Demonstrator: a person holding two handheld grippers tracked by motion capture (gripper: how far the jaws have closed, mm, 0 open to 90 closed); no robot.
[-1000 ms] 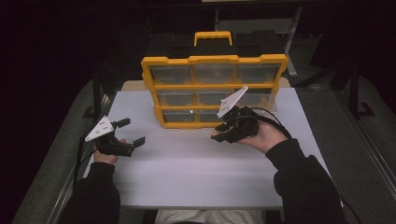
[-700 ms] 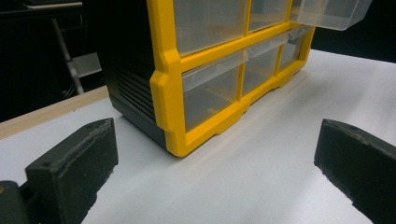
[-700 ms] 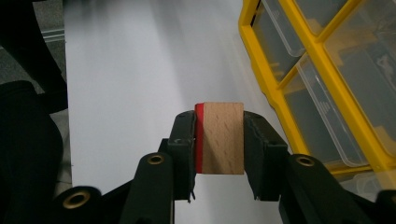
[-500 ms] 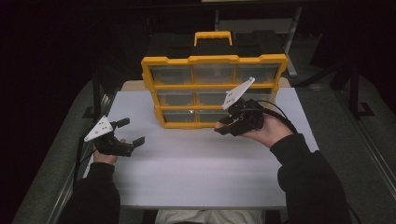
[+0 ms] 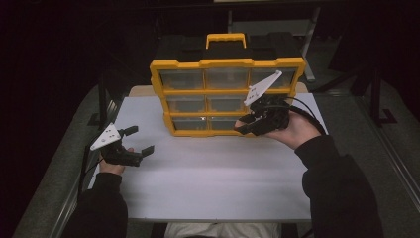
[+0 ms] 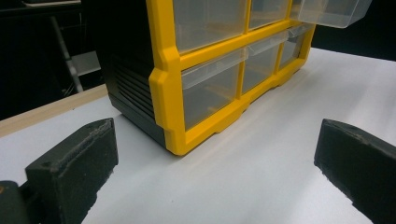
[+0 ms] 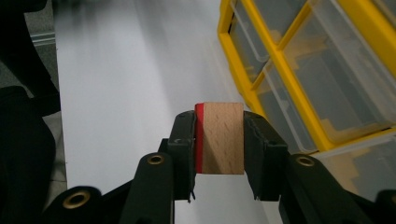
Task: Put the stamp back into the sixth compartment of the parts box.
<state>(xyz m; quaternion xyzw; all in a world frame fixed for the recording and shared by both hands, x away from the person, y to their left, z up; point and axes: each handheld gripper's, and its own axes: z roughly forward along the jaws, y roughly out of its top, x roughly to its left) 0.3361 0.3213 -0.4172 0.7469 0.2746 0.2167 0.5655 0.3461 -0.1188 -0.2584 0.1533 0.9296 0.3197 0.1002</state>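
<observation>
At about eight o'clock on the white surface (image 5: 213, 178), the left gripper (image 5: 141, 141) rests with its fingers (image 6: 74, 168) spread wide and nothing between them, aimed at the lower left corner of the yellow-framed black plastic organiser with clear drawers (image 5: 218, 99). That cabinet stands upright at twelve o'clock. One clear plastic drawer (image 6: 334, 11) in its upper row stands pulled partway out.

At about two o'clock, in front of the cabinet's right-hand drawers, the right gripper (image 5: 242, 128) is clamped on a small pale beech-wood block with one red-painted face (image 7: 220, 137), held clear of the surface. The fingers (image 7: 184, 144) press its two opposite flat sides, the red face against one pad.

The block looks light, rigid and unlikely to crush. Its smooth faces could slip, so a square hold across the flat sides, as here, seems best. Its grain is fine and its edges crisp.
</observation>
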